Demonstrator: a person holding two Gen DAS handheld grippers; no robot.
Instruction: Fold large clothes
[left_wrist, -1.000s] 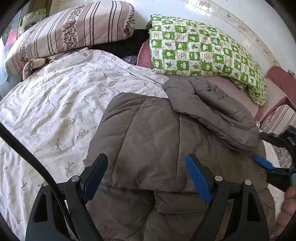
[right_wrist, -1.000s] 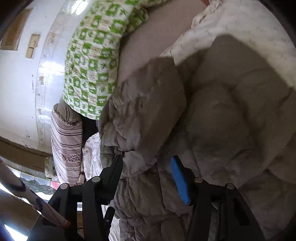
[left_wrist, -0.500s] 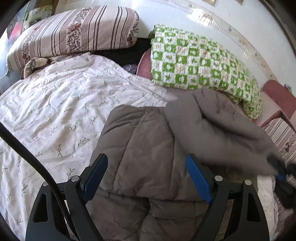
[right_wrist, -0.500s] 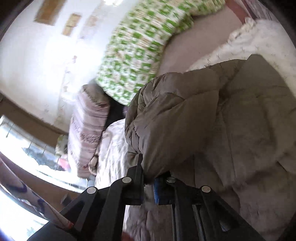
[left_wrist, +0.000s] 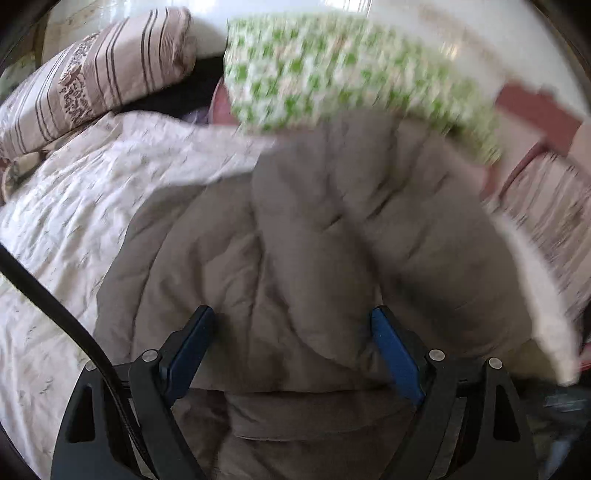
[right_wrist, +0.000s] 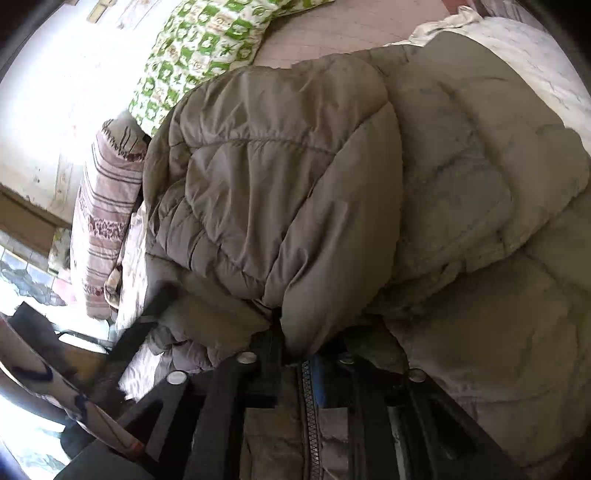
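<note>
- The jacket (left_wrist: 314, 236) lies on the bed, spread over the sheet (left_wrist: 74, 206); its sleeve (right_wrist: 266, 192) is doubled across the body, and the zip edge (right_wrist: 309, 406) runs up into the right wrist view.
- The right tongs (right_wrist: 295, 354) are pinched on the sleeve's gathered end. Their jaws have just eased a little wider after clamping tight, yet fabric is bunched between the pads, so I read the hold as light but live.
- The left tongs (left_wrist: 291, 350) stand wide apart just above the jacket's body, with nothing clamped between the blue pads (left_wrist: 397, 356).
- To do this step well: carry the sleeve fully across the body and lay it flat before letting go. The padding is puffy and likely to spring back, so a low, slow set-down should serve better than a drop.
- The left tongs could press the body down near the fold line, so that the whole jacket does not drag with the sleeve.
- Risk: with so shallow a bite the slick shell may slip out mid-carry; tighten before pulling further.
- Keep the fold clear of the green quilt (left_wrist: 351, 70) beyond the jacket and of the striped pillow (left_wrist: 92, 81) further to the left.
</note>
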